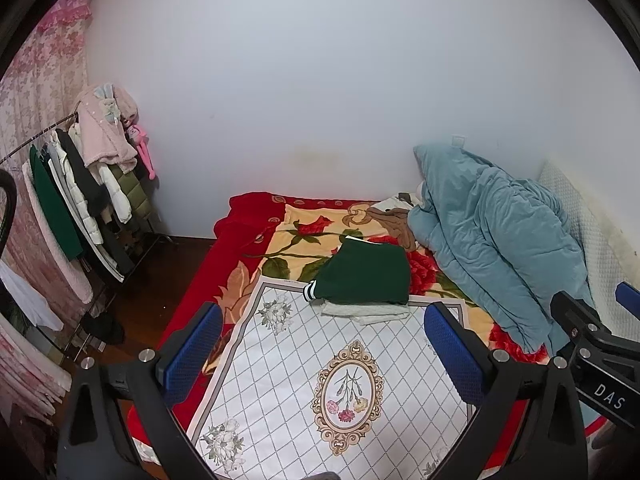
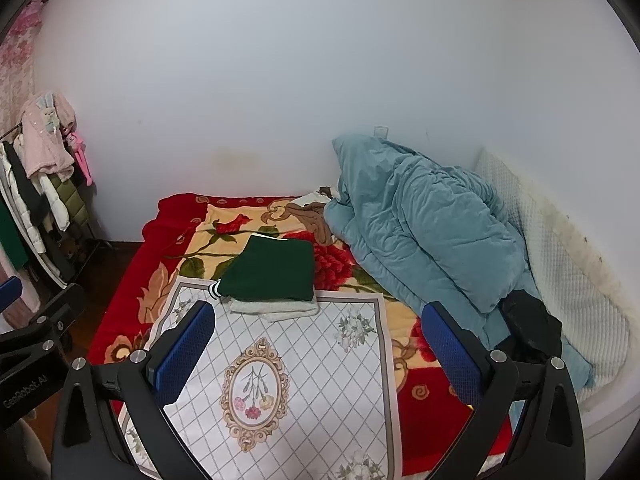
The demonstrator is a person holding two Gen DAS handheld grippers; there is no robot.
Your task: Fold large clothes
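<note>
We hold both grippers above the near end of the bed [image 1: 188,292], and neither touches anything. Our left gripper [image 1: 324,344] has its blue pads [image 1: 196,344] spread wide with nothing between them, and our right gripper [image 2: 320,344] is spread just as wide and just as bare. In the left wrist view the right gripper shows at the right edge, beside ours. Below both lies a white mat [image 1: 320,380] with a grid pattern and a framed flower medallion, spread flat over the red floral blanket [image 1: 304,232]. At the far edge of the mat sits a folded green garment [image 1: 364,276], lying on a folded white cloth [image 1: 364,312]; a striped cuff [image 1: 309,291] shows at its near left corner. The stack is well apart from our fingers, ahead of them and between them in both views. To the right of the stack a teal quilt [image 1: 492,236] is heaped against the wall, and a brown cloth [image 1: 396,220] lies crumpled just behind the stack. In the right wrist view a black garment [image 2: 528,328] rests on the near end of the quilt, just beyond our right finger. On the left a clothes rack [image 1: 88,184] stands on the dark floor, hung with coats, beside a pink curtain [image 1: 44,68].
</note>
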